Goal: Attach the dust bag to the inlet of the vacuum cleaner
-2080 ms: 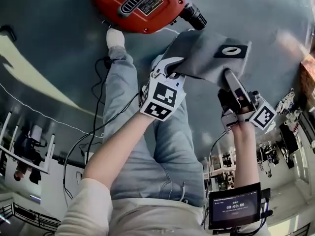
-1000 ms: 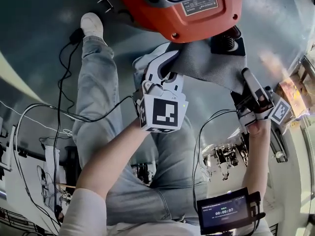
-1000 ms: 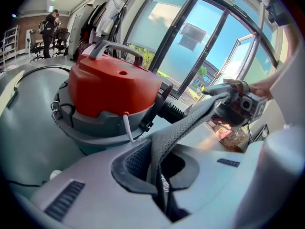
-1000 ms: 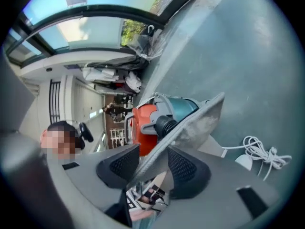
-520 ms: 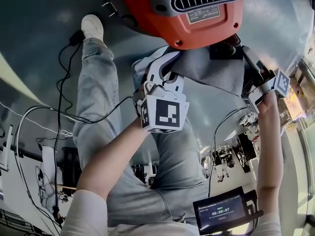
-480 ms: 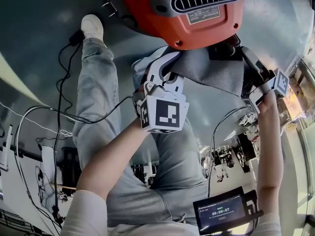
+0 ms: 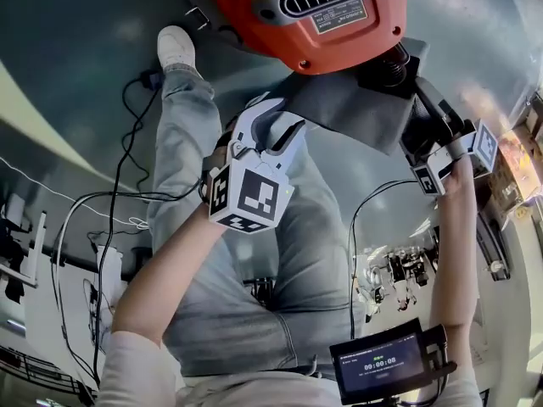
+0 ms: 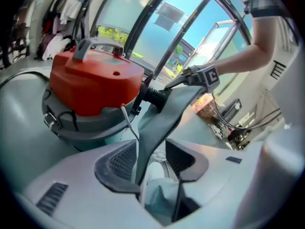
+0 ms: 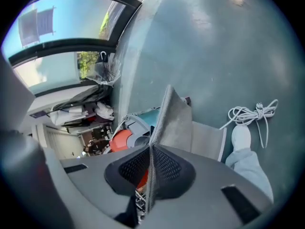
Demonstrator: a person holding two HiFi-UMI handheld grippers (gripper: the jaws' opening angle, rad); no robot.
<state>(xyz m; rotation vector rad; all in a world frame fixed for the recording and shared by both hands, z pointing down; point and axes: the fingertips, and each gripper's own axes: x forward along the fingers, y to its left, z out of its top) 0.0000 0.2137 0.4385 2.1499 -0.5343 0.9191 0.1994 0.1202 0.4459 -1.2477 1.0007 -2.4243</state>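
The red vacuum cleaner (image 7: 314,15) lies on the floor at the top of the head view. Its black ribbed inlet (image 7: 389,64) points toward me. The grey dust bag (image 7: 348,104) hangs from around that inlet. My right gripper (image 7: 422,93) has just been closing and is shut on the bag's right edge beside the inlet; the fabric (image 9: 176,118) is pinched between its pads. My left gripper (image 7: 273,121) has just been opening. The bag's edge (image 8: 167,113) still runs between its jaws against one pad, with a gap to the other.
My legs in jeans and a white shoe (image 7: 176,49) stretch below the vacuum. Black cables (image 7: 127,142) trail on the floor at the left. A white coiled cord (image 9: 252,113) lies beside the shoe. A small screen (image 7: 382,365) hangs at my waist, and clutter (image 7: 509,151) fills the right edge.
The left gripper has let go of the bag's left edge, opened, and drawn back down and left. The right gripper has closed on the bag beside the inlet.
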